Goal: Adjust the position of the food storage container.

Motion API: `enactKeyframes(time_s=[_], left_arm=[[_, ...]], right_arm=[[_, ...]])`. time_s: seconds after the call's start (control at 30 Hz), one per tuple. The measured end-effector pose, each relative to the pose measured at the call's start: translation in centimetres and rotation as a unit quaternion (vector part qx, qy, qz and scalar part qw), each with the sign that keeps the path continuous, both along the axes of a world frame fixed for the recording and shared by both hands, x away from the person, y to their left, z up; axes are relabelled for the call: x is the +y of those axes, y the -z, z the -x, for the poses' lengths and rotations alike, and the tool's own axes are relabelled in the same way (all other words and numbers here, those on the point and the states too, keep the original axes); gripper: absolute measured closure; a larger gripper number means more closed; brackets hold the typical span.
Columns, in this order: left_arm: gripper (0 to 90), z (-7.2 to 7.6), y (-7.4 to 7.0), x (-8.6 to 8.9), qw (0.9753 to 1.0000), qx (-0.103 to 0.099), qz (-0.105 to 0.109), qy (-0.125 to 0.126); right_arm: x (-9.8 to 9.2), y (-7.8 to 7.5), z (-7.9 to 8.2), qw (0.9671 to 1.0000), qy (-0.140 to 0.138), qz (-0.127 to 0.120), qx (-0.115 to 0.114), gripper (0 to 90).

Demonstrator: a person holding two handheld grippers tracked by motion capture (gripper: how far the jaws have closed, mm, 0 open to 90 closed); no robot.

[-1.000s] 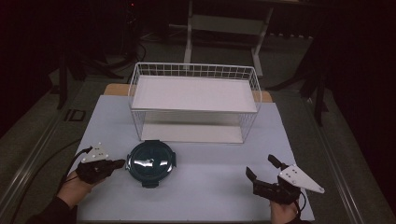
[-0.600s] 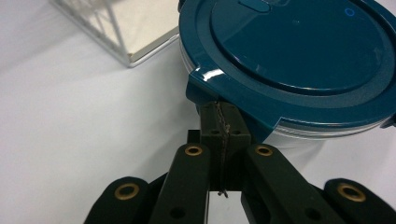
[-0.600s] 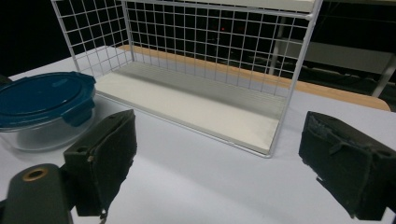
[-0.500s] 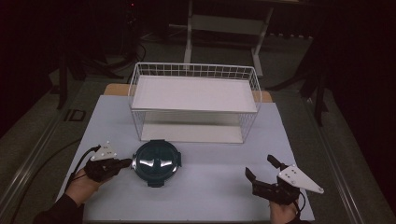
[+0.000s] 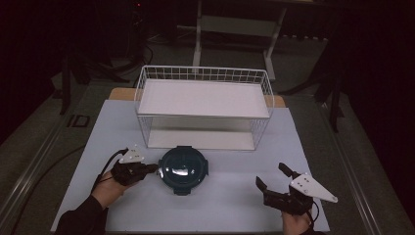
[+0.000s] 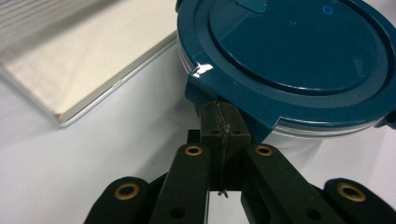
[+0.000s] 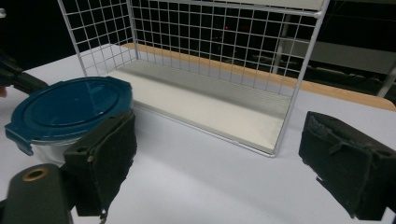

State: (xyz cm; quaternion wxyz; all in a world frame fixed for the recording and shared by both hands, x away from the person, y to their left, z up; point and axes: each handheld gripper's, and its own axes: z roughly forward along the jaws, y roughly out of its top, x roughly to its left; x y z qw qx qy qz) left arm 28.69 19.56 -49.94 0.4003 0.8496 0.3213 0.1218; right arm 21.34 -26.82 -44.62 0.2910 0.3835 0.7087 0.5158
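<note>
Teal and round, the container (image 5: 183,170) sits on the white table (image 5: 230,205), just in front of the wire rack (image 5: 203,106) and left of the table's middle. Its lid is on, with a clip tab sticking out at each side; below the lid a band of clear wall shows in the left gripper view.

At the container's left edge, the left gripper (image 5: 149,169) reaches in from the person's left hand (image 5: 108,188). In the left gripper view its jaws are pressed together right at the lid's left tab (image 6: 205,91), their tips touching it; whether the tab is pinched between them or merely met by closed tips I cannot tell from this angle. The grey plate rides on top of the gripper, and its cable trails back along the table toward the sleeve.

Over at the table's right front, well apart from the container, the right gripper (image 5: 274,182) rests low with its jaws spread wide and nothing between them. Its own view looks across the table: the container (image 7: 70,112) lies at the left, partly behind the left pad (image 7: 105,163), and the rack's lower shelf (image 7: 205,105) stretches across the middle behind the white grid wall. Beyond the rack, a strip of wooden edge shows along the table's far side.
</note>
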Motion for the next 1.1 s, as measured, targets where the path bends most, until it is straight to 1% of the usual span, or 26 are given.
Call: enactKeyframes(time_s=[0.33,0.37,0.5,0.63,0.7,0.93,1.1], left_arm=[[89.8,-0.4,0.0,-2.3,0.9999,0.003,0.003,0.015],[89.8,-0.4,0.0,-2.3,0.9999,0.003,0.003,0.015],[89.8,-0.6,0.0,-3.7,0.9995,0.005,0.006,0.032],[89.8,-0.8,-0.1,-4.7,0.9993,0.003,0.005,0.038],[89.8,-1.0,-0.1,-5.1,0.9991,0.005,0.006,0.041],[89.8,-1.3,0.0,-6.4,0.9988,0.002,0.006,0.048],[89.8,-1.5,0.0,-7.0,0.9986,0.003,0.01,0.051]], right_arm=[[0.2,0.1,0.0,1.0,-0.005,0.001,0.003,11.1],[0.2,0.1,0.0,1.0,-0.005,0.001,0.003,11.1],[0.4,0.2,-0.1,1.0,-0.006,0.001,0.006,11.1],[0.4,0.2,-0.1,1.0,-0.007,0.002,0.006,11.2],[0.4,0.2,-0.1,0.9999,-0.007,0.002,0.008,11.1],[0.5,0.3,-0.2,0.9999,-0.008,0.001,0.011,11.2],[0.5,0.4,-0.2,0.9998,-0.01,0.001,0.014,11.1]])
